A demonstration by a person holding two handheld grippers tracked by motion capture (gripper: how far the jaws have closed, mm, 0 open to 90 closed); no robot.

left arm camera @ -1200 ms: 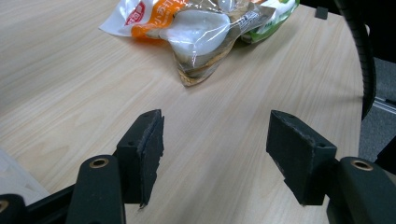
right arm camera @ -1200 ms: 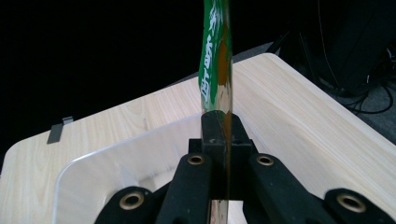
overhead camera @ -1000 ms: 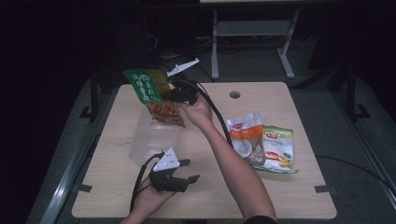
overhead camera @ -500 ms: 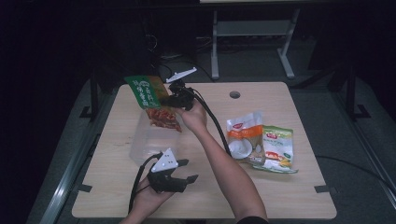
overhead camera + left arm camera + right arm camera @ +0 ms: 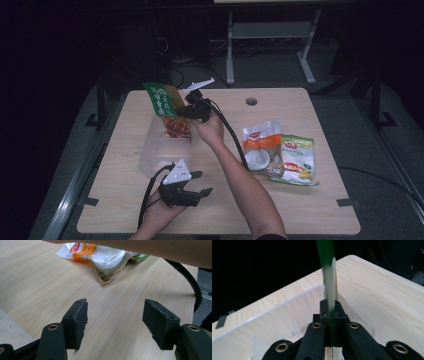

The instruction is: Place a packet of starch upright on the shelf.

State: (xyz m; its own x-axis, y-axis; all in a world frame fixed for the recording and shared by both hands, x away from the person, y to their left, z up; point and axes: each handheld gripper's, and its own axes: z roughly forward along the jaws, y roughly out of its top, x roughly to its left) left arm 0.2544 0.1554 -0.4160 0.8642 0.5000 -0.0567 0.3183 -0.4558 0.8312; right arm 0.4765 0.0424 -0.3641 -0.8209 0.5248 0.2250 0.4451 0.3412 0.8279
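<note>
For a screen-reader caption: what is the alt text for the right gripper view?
The right gripper is shut on the edge of a green snack bag, held above a clear plastic bin on a light wooden table.

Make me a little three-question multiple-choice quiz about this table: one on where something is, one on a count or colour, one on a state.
1. Where does the green snack bag hang?
A. Over the clear plastic tub
B. On the floor
C. Under the table

2. How many packets lie on the table's right part?
A. None
B. Two
C. Five

3. How are the left gripper's jaws?
A. Clamped on a bag
B. Gripping the tub
C. Open, with nothing between them

Answers:
1 A: the high view shows the bag, pinched by the right gripper, dangling at the tub's far end.
2 B: an orange-and-white packet and a green-and-yellow packet lie side by side.
3 C: the left gripper view shows bare wood between the spread jaws.
</note>
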